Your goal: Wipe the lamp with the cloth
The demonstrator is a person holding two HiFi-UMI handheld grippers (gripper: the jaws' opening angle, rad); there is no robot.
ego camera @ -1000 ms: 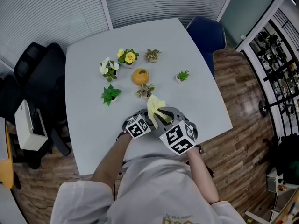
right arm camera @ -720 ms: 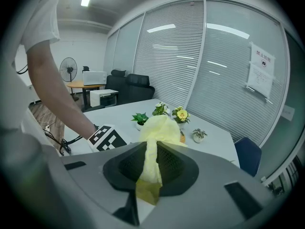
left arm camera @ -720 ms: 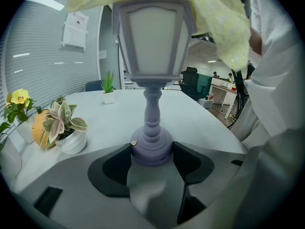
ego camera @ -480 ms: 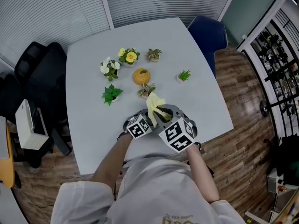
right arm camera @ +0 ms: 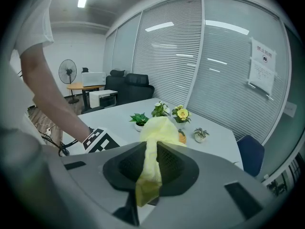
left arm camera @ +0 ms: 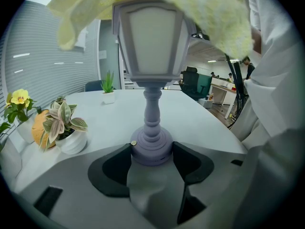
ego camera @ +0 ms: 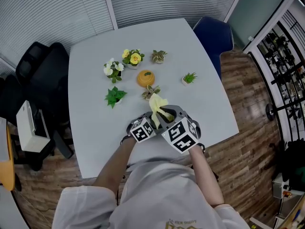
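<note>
The wiping step is under way, from what I can see; the left tool (left arm camera: 151, 157) is clamped on the round foot of the lamp (left arm camera: 151, 56), one jaw pressing each side of the base, and it holds the lamp upright just above the near part of the bench (ego camera: 95, 123); the jaws stand wide only because the foot is broad. The right tool (right arm camera: 151, 168) is pinched shut on the yellow cloth (right arm camera: 155, 132), a strip of it caught between the pads and the rest bunched out ahead. In the left gripper view the cloth lies draped over the top of the lantern-shaped shade and hangs down its right side, touching it; the stem and foot are bare. From the head view both tools sit close together near the person's edge of the bench, with the little potted plants (ego camera: 114, 95) grouped further back, one variegated pot (left arm camera: 64, 128) just beside the lamp.

I'd judge the cap is being seen to and the panes, stem and foot are not yet done; the next move calls for drawing the cloth down the shade while the left tool keeps the lamp steady; too hard a tug could twist the foot out of the jaws.
</note>
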